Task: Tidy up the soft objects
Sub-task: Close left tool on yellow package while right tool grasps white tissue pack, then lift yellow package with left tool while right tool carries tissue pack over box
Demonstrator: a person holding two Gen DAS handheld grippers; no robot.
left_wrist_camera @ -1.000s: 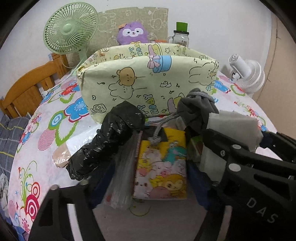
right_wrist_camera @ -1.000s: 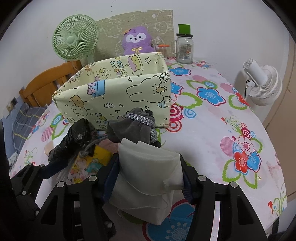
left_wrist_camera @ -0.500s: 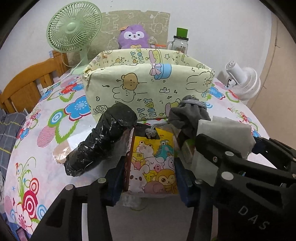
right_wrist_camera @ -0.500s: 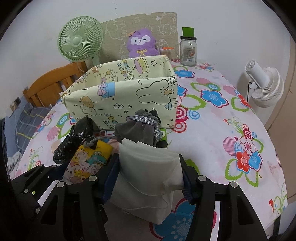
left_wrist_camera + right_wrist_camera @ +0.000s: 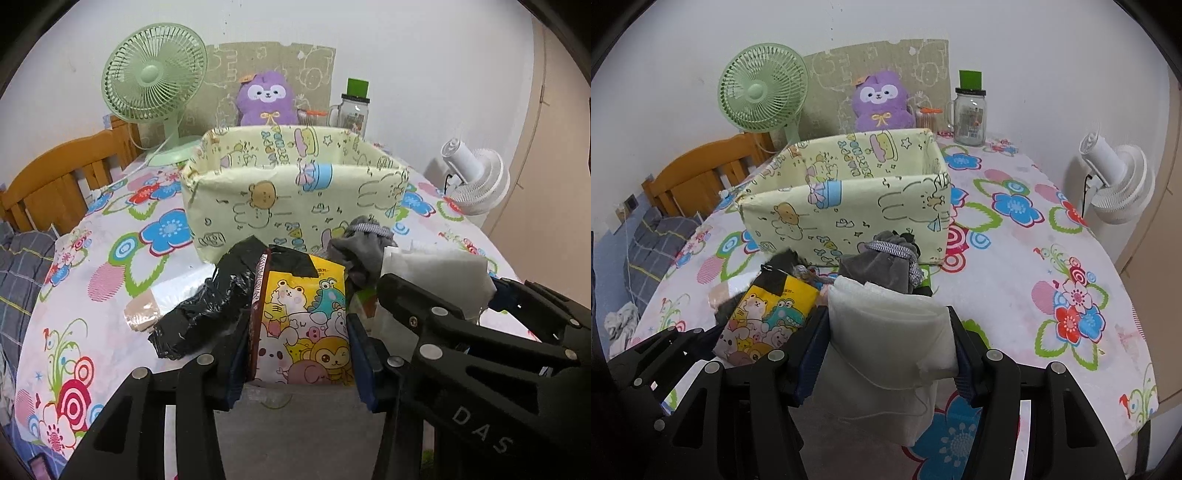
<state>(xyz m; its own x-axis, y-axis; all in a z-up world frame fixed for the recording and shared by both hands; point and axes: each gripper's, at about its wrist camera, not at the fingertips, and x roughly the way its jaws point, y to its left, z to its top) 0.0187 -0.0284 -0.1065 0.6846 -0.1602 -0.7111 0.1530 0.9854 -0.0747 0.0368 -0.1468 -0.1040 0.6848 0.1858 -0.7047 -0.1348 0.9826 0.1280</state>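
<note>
Flowered tablecloth [image 5: 1015, 258] over round tabletop, white wall behind; green fan [image 5: 153, 79] and purple plush [image 5: 881, 103] at far edge. Yellow cartoon-print storage box [image 5: 295, 195] mid-table, open top. Left gripper [image 5: 295, 354] angled down toward near edge, jaws just closed, clamped on yellow cartoon pouch [image 5: 306, 325]. Right gripper [image 5: 886, 354] alongside, same downward tilt, clamped on white folded cloth [image 5: 890, 328]. Grey drawstring bag [image 5: 886, 266] and black plastic bundle [image 5: 210, 302] just before box's near wall.

Standing straight ahead, blocking the way: box [image 5: 849, 199], open on top. Lying bare to its right: flowered tabletop [image 5: 1034, 258]. Crowding the far edge: green fan [image 5: 762, 88], jar [image 5: 969, 118].
</note>
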